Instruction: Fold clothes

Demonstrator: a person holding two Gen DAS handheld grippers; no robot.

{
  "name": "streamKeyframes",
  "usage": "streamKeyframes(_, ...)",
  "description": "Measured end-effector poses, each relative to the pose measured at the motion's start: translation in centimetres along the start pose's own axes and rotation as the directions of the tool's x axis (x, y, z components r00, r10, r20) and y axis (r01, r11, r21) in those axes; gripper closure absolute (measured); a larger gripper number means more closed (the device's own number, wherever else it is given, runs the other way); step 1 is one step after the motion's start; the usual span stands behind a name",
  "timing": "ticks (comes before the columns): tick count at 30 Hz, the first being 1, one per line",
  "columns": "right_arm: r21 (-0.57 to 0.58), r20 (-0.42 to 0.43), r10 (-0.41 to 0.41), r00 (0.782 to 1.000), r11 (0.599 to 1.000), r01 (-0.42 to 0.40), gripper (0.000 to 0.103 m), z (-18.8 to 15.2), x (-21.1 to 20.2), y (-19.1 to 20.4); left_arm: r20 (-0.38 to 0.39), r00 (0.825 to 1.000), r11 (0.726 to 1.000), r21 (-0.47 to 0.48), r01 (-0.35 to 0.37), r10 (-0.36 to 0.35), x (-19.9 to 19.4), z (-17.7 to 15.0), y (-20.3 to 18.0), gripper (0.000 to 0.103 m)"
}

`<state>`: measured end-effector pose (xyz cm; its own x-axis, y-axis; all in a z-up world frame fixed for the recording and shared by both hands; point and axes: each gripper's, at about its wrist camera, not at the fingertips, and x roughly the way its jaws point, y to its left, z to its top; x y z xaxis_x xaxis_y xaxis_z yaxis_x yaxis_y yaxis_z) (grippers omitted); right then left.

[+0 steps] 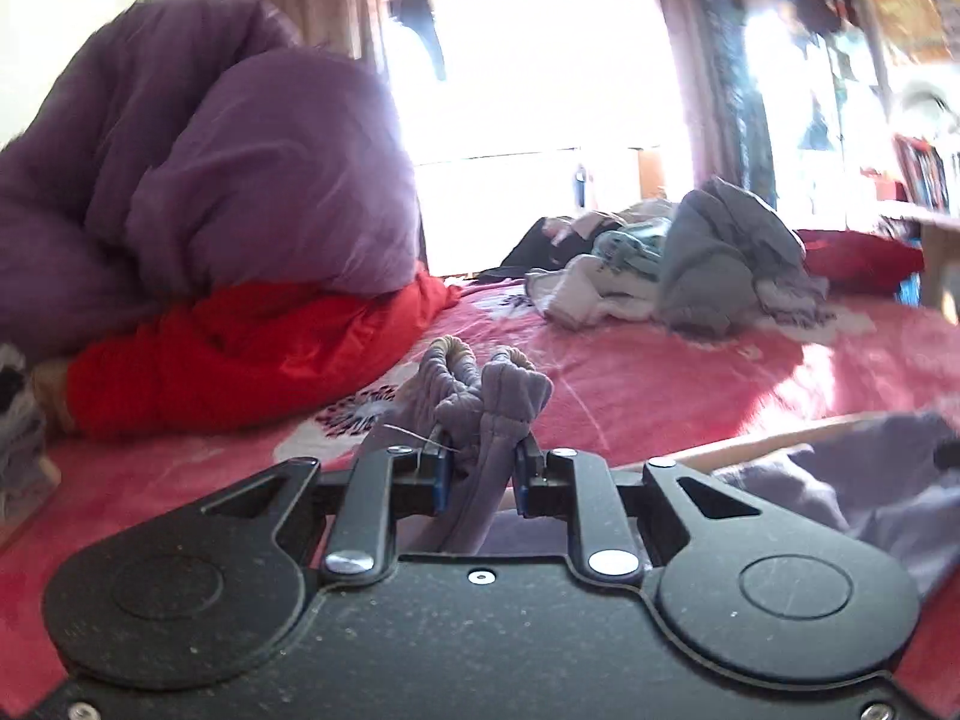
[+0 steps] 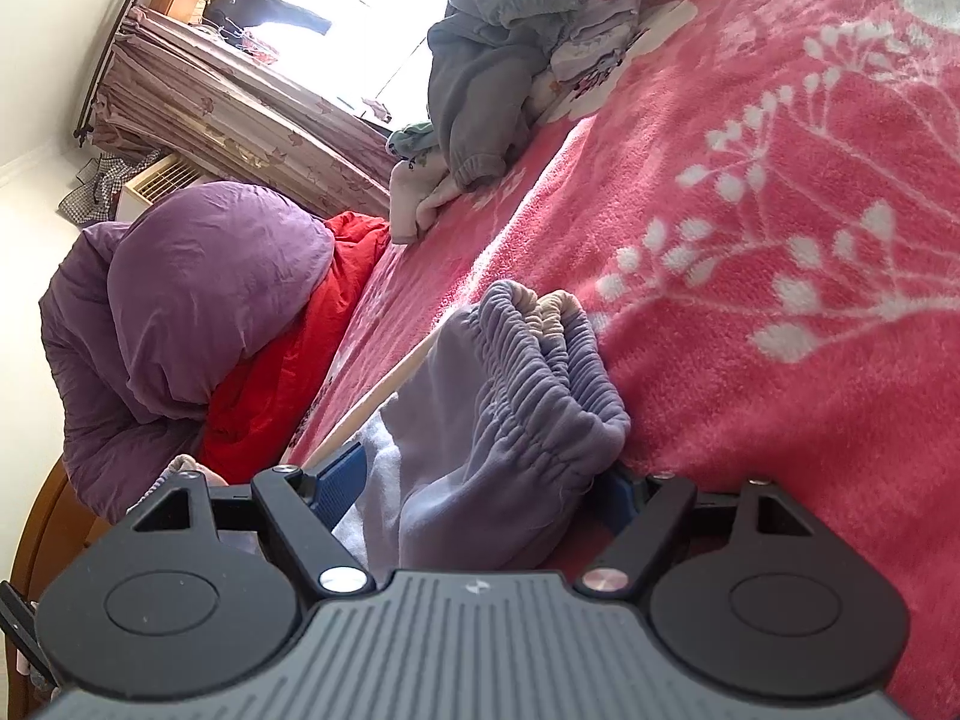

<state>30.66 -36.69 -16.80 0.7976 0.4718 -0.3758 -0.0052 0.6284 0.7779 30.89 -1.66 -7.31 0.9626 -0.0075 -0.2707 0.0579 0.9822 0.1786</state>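
Note:
A lavender pair of pants [image 1: 486, 396] with gathered elastic hems lies bunched at the edge of the pink flowered blanket [image 1: 660, 372]. My left gripper [image 1: 480, 474] is shut on a fold of it just below the hems, and more of the cloth [image 1: 870, 492] hangs to the right. In the right wrist view, the same pants [image 2: 528, 396] fill the wide gap between the blue pads [image 2: 339, 480] of my right gripper [image 2: 480, 489], which stands open around the bunched elastic band. The right-hand pad is partly hidden by the cloth.
A heap of unfolded grey, white and teal clothes [image 1: 708, 258] [image 2: 480, 66] sits farther back on the bed. A purple duvet [image 1: 210, 168] [image 2: 198, 288] lies on a red quilt [image 1: 240, 354] at the left. The wooden bed rail [image 1: 750, 441] [image 2: 372, 402] runs beside the pants.

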Motion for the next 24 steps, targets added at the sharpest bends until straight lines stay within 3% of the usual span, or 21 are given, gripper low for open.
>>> streamKeyframes(5, -0.007, 0.001, -0.005, 1.0, 1.0, 0.005, 0.018, 0.0, 0.3, 0.3, -0.016, 1.0, 0.973, 0.23, 0.023, -0.02, 0.2, -1.9, -4.5, 0.086)
streamKeyframes(10, -0.014, 0.001, -0.008, 1.0, 1.0, 0.008, 0.016, -0.1, 0.5, 0.6, -0.019, 1.0, 0.905, 0.425, 0.013, -0.006, 1.0, -3.5, -7.2, 0.086)
streamKeyframes(17, -0.013, 0.0, 0.0, 1.0, 1.0, 0.0, 0.016, 0.0, 0.4, 0.4, -0.024, 1.0, 0.816, 0.578, 0.023, -0.011, 1.0, -5.0, -10.2, 0.086)
streamKeyframes(20, -0.019, 0.002, -0.006, 1.0, 1.0, 0.006, 0.016, -0.1, 0.5, 0.5, -0.001, 1.0, 0.76, 0.65, -0.008, 0.011, 0.9, -5.6, -11.3, 0.086)
streamKeyframes(23, -0.022, 0.003, -0.006, 1.0, 1.0, 0.006, 0.016, -0.1, 0.5, 0.5, -0.027, 1.0, 0.729, 0.685, 0.019, -0.001, 0.8, -6.0, -11.9, 0.085)
streamKeyframes(24, -0.022, 0.003, -0.005, 1.0, 1.0, 0.005, 0.016, -0.1, 0.5, 0.5, -0.06, 0.998, 0.71, 0.701, 0.062, -0.028, 0.7, -6.2, -12.2, 0.084)
